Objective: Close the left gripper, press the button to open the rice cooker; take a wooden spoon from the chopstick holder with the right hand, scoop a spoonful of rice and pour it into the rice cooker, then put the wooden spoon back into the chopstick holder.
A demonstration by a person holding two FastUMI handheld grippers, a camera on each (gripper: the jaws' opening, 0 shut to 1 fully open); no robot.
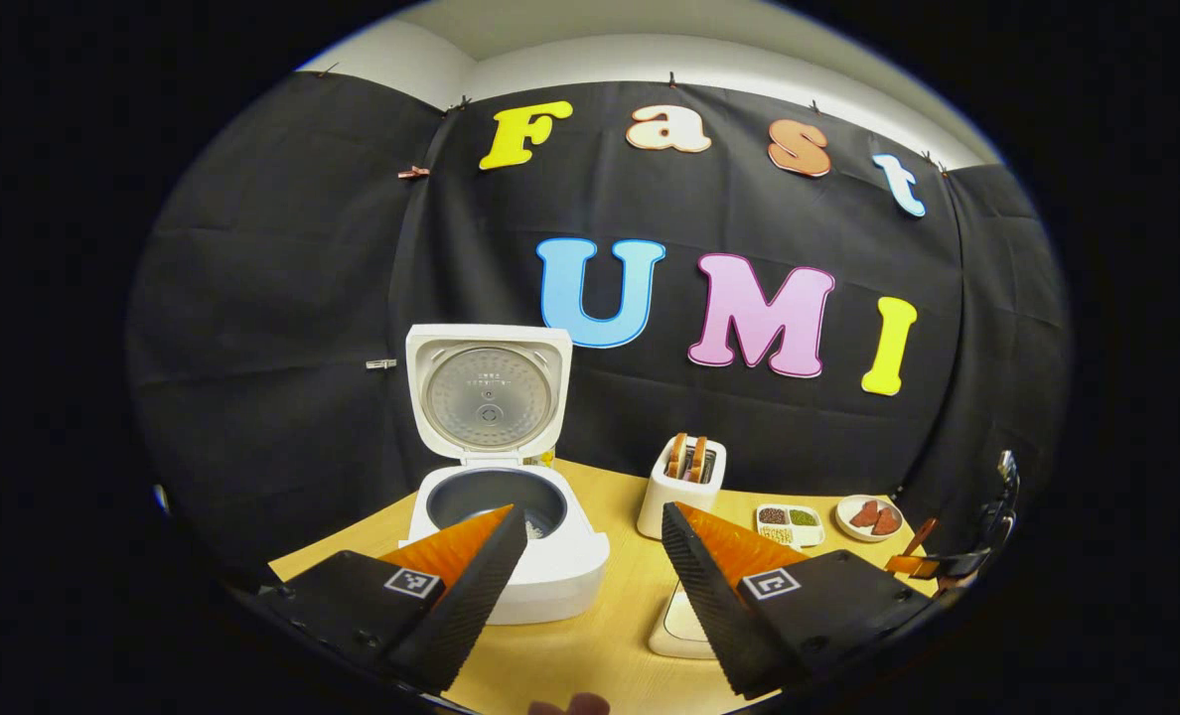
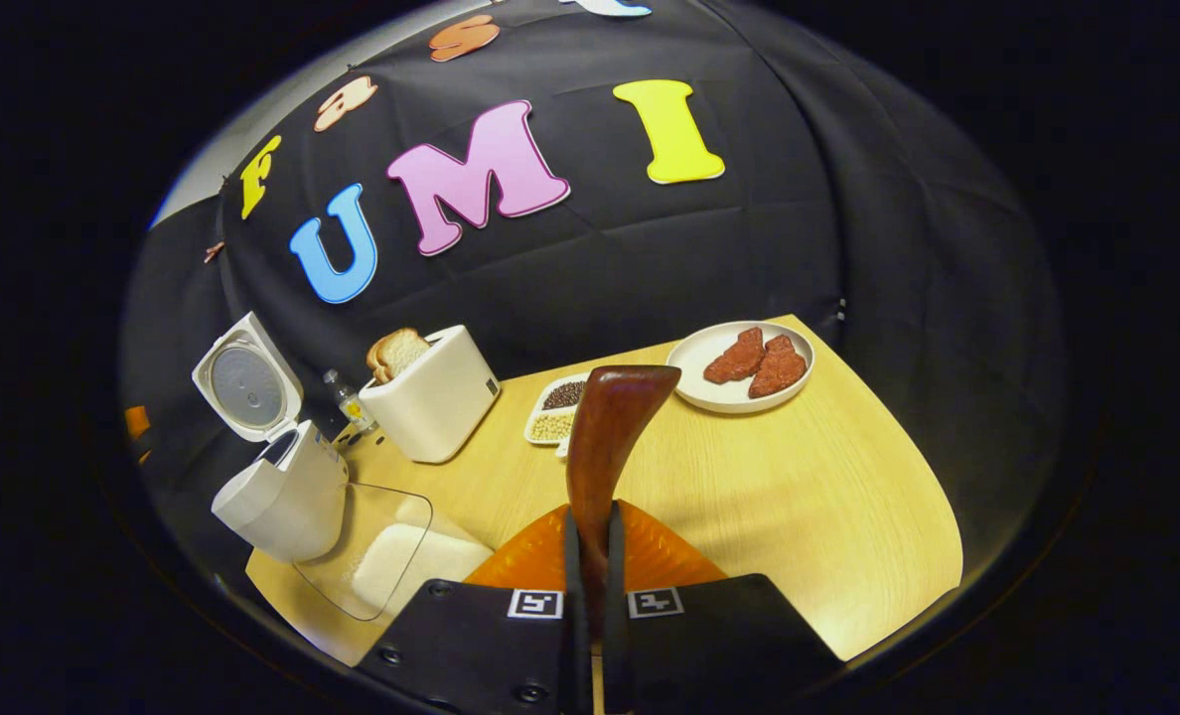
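The table (image 2: 749, 477) carries everything you need. Your cooker (image 1: 496, 497) stands near its left edge with the lid up, so the pot is open for rice. The rice tub (image 2: 391, 556) sits just beside the cooker, a short carry. Your left gripper (image 1: 590, 566) hangs before the cooker, jaws spread wide and empty. Your right gripper (image 2: 590, 556) has its jaws clamped on the spoon (image 2: 605, 437), bowl forward, ready to scoop.

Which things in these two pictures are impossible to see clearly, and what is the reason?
- Rice cooker pot: left gripper view, left claw's finger covers its inside.
- Wooden spoon: right gripper view, the gripped part sits hidden inside the right claw.
- Divided dish: right gripper view, spoon covers part.
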